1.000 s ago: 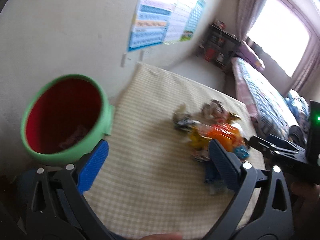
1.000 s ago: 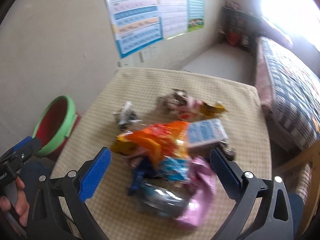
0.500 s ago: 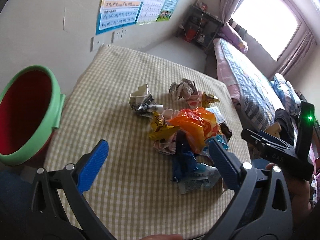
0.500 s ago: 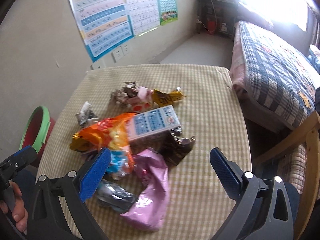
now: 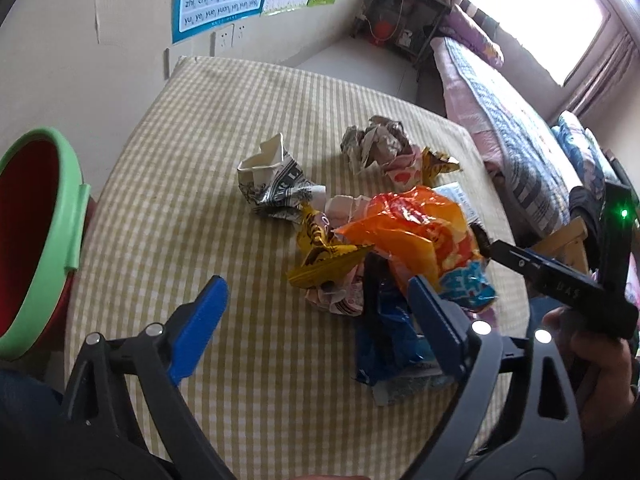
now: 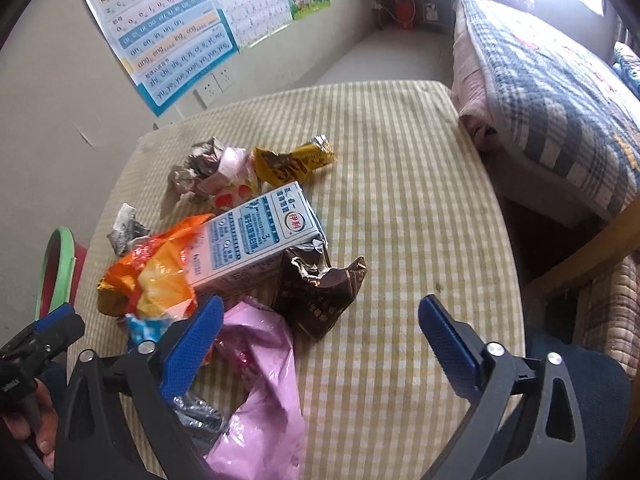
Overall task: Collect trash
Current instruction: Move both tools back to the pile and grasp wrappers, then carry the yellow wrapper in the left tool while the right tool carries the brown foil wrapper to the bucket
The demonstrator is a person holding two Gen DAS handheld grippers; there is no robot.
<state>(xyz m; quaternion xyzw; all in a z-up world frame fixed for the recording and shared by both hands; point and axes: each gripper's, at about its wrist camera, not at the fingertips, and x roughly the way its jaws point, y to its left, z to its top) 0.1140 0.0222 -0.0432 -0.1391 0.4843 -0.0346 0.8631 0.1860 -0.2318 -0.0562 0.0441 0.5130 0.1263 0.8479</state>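
A pile of trash lies on the checked tablecloth (image 5: 208, 152): an orange wrapper (image 5: 416, 232), a crumpled newspaper ball (image 5: 276, 184), a blue wrapper (image 5: 384, 340), a milk carton (image 6: 260, 236), a brown wrapper (image 6: 320, 292) and a pink bag (image 6: 260, 392). The green-rimmed red bin (image 5: 28, 240) stands left of the table. My left gripper (image 5: 316, 316) is open and empty, low over the near side of the pile. My right gripper (image 6: 320, 332) is open and empty, above the pink bag and brown wrapper.
A wall with posters (image 6: 168, 36) and sockets runs along the table's far left. A bed with a plaid cover (image 6: 552, 92) lies to the right. A wooden chair frame (image 6: 592, 256) stands at the table's right edge.
The left gripper has swung away from the bin to the right and down towards the trash pile. The right gripper has shifted to the right over the pile. Both stay open.
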